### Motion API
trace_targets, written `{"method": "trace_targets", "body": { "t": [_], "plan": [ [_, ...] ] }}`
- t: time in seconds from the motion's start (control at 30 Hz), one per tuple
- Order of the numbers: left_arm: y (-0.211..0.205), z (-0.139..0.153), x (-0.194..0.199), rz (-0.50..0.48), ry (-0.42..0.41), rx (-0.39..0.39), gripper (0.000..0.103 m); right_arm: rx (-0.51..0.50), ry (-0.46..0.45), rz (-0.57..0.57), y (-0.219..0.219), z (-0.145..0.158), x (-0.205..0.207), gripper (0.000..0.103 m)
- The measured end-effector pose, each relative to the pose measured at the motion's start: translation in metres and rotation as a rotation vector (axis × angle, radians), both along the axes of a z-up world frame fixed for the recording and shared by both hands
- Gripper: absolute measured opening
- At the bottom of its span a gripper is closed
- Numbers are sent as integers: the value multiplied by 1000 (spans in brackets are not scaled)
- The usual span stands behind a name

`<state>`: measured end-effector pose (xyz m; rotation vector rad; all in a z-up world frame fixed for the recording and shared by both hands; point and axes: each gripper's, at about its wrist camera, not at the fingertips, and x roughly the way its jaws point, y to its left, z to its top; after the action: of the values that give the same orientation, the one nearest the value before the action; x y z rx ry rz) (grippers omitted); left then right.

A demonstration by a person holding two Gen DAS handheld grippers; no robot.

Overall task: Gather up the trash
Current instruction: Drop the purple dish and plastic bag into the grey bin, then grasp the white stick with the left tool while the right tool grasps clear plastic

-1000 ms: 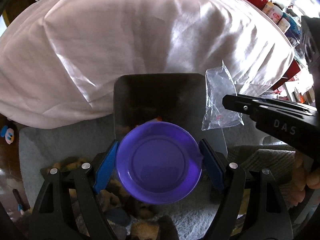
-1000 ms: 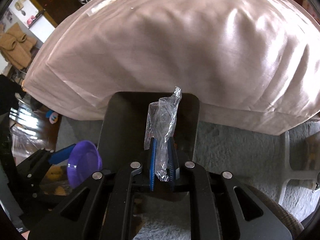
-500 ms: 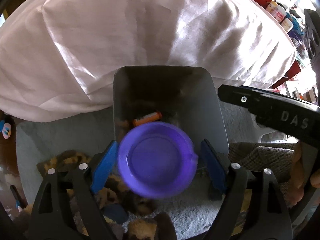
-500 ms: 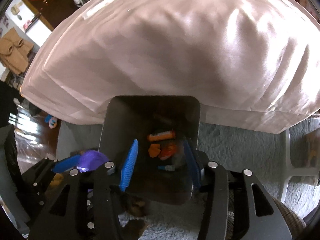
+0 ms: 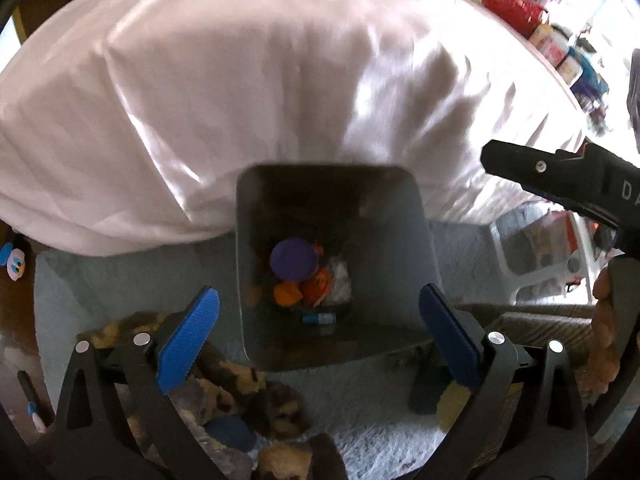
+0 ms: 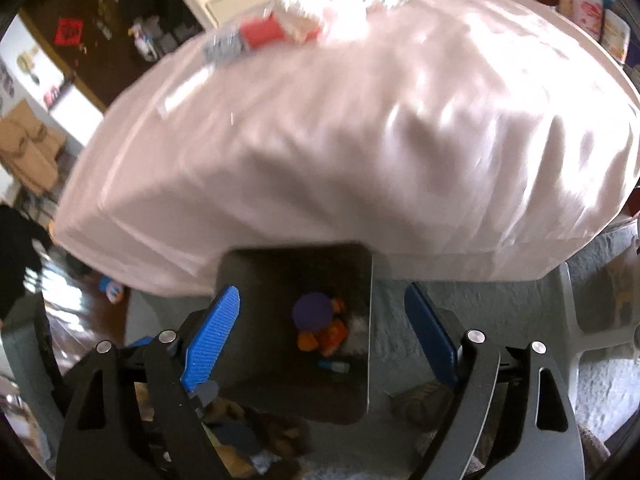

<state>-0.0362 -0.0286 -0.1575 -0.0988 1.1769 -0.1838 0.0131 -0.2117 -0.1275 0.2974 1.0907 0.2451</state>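
Observation:
A grey square trash bin point(image 5: 416, 248) point(image 6: 370, 344) stands on the pale carpet below the white-draped table. At its bottom lie a purple bowl point(image 5: 294, 260) point(image 6: 313, 312), orange scraps point(image 5: 298, 292) point(image 6: 324, 336), crumpled clear plastic point(image 5: 340, 278) and a small blue-capped tube point(image 5: 318, 319) point(image 6: 334, 367). My left gripper point(image 5: 316, 336) hovers over the bin, jaws still opening, with nothing between them. My right gripper point(image 6: 320, 344) is also above the bin, jaws opening and nothing between them; its black body point(image 5: 560, 184) shows at the right of the left wrist view.
The table under a white cloth point(image 5: 260, 92) point(image 6: 340, 140) rises just behind the bin, with red and grey items point(image 6: 256, 36) on top. Brown spotted fabric point(image 5: 240, 396) lies on the carpet in front of the bin. A white plastic frame point(image 5: 516, 264) stands right.
The left jaws spread and the purple bowl dropped into the bin. The right jaws opened and the clear plastic bag fell into the bin; the right gripper then lifted a little.

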Motion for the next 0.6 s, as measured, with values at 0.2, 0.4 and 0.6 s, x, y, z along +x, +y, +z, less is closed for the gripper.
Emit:
{"method": "trace_targets", "body": {
  "t": [0.2, 0.4, 0.6],
  "plan": [
    [16, 44, 25, 32, -69, 16, 95, 16, -75, -57, -23, 35, 28, 85],
    [26, 73, 69, 43, -118, 67, 95, 46, -86, -89, -35, 54, 72, 85],
    [41, 96, 111, 77, -194, 97, 95, 5, -119, -118, -41, 67, 109, 85]
  ]
}}
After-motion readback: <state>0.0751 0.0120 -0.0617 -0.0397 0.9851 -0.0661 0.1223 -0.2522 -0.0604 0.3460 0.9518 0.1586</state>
